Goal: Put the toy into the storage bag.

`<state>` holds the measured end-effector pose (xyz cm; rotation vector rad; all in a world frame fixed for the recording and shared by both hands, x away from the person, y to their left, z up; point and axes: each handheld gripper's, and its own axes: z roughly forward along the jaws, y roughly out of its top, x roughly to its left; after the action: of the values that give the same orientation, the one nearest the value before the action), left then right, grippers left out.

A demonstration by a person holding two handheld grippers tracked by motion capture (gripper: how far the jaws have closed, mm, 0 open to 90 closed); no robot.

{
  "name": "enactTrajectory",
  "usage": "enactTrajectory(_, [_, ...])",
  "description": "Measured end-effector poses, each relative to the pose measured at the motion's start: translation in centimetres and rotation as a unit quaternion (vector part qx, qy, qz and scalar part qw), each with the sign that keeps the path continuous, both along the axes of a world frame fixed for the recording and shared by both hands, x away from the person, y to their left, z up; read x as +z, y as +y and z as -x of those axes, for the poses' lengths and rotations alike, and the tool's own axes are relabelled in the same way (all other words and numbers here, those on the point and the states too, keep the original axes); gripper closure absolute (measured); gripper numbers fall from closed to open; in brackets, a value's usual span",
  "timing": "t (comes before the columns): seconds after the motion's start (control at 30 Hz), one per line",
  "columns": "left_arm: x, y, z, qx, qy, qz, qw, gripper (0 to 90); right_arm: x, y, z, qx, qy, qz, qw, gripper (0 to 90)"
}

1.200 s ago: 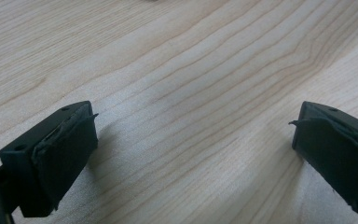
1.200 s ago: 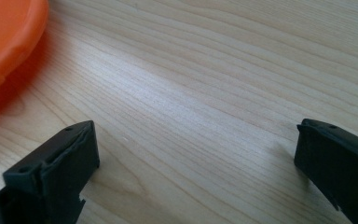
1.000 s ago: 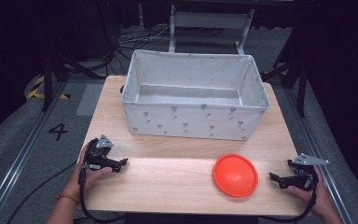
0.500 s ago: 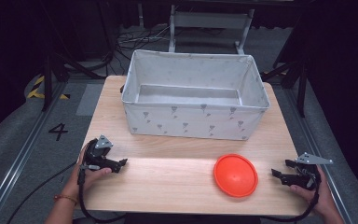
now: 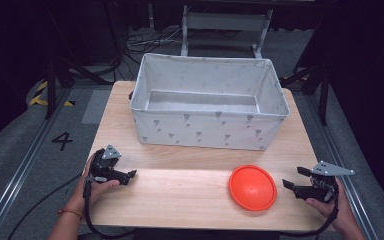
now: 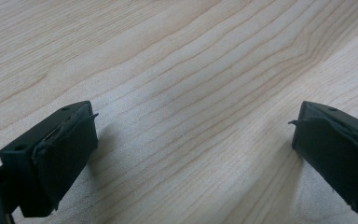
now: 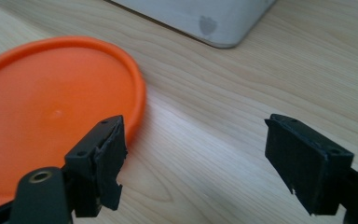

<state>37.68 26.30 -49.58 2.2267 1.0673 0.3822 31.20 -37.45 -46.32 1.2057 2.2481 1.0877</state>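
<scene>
**A:** Start with the high view. Where are we in the job?

**B:** At the approach, I'd say. The orange disc lies flat on the wooden table, at about five o'clock from the grey fabric bin, near it but apart. The right gripper sits just off the disc's three o'clock edge, pointing at nine o'clock toward it, not touching. Its jaws have just been closing somewhat, yet they stand apart with nothing between them.

**A:** And the other hand?

**B:** The left gripper is at eight o'clock from the bin, held low over the table, tips aimed at three o'clock, well apart from the disc.

**A:** Left gripper view?

**B:** Bare wood grain between two black jaws spread wide. That gripper is idle, I judge.

**A:** Right gripper view?

**B:** The disc shows at ten o'clock, its raised rim just beyond the left jaw. The jaws are parted over bare wood, the rim outside the gap. A corner of the bin shows at twelve o'clock.

**A:** So the next move?

**B:** Probably sliding toward the disc until one jaw goes under or over the rim and the other opposite, then pinching. The rim is thin and lies flat, so the jaws likely need to come in low and tilted; too high and they would skate off the top.
</scene>
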Motion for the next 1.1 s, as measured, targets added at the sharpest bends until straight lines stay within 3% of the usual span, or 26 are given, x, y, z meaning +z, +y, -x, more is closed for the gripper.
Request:
enactTrajectory(0.4, [0.0,0.0,0.0,0.0,-0.001,0.0,1.0,0.4,-0.6,4.4,-0.4,0.069,0.015,0.017,0.9974,20.5])
enactTrajectory(0.5, [0.0,0.0,0.0,0.0,-0.001,0.0,1.0,0.4,-0.9,4.9,-0.6,0.074,0.014,0.021,0.9969,21.8])
enactTrajectory(0.8, [0.0,0.0,0.0,0.0,0.001,0.001,1.0,0.4,-2.3,6.2,-1.8,0.093,0.042,0.027,0.9944,18.9])
enactTrajectory(0.9, [0.0,0.0,0.0,0.0,0.002,0.002,1.0,0.4,-2.7,6.6,-2.0,0.094,0.05,0.044,0.9934,16.6])
enactTrajectory(1.1, [0.0,0.0,0.0,0.0,0.003,0.001,1.0,0.3,-3.1,6.8,-2.0,0.095,0.054,0.031,0.9935,14.4])
